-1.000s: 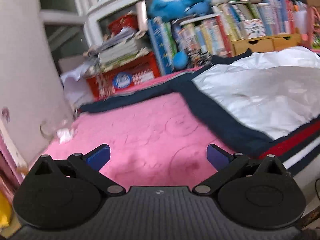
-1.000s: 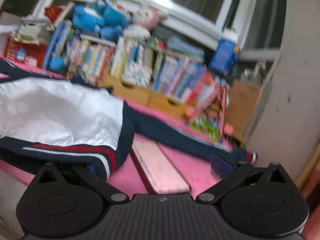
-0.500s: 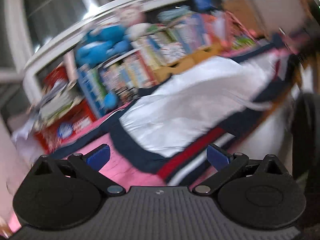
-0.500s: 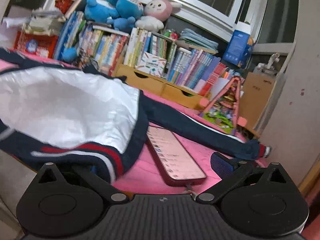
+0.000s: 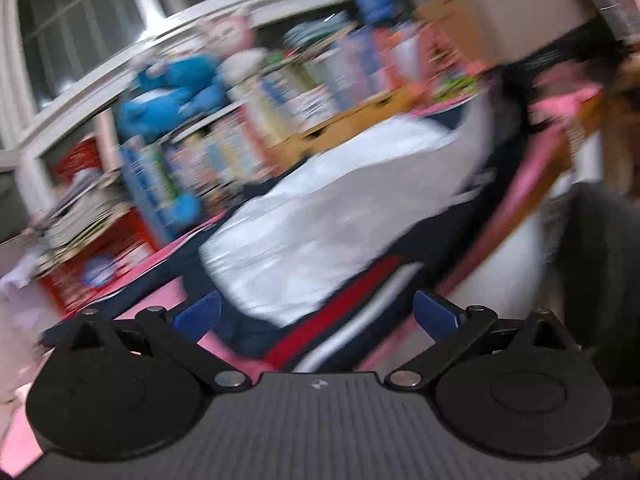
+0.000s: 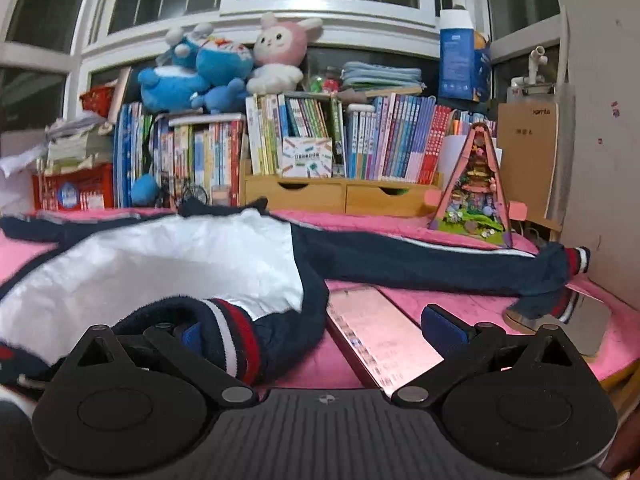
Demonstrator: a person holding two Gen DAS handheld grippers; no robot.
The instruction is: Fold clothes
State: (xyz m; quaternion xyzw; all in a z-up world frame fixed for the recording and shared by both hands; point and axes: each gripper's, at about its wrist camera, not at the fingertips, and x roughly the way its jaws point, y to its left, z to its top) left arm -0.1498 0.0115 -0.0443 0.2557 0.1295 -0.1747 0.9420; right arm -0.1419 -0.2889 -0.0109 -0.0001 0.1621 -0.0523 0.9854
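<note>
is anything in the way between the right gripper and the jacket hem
Nothing visible. The right gripper is open at the jacket hem already, its left finger tucked behind the striped band. A phone lies between the fingers, beside the hem, not blocking it.

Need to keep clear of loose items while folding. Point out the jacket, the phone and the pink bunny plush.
jacket (image 6: 160,264): right wrist view, on the white lining.
phone (image 6: 380,336): right wrist view, on the middle of its screen.
pink bunny plush (image 6: 278,42): right wrist view, on its face.
</note>
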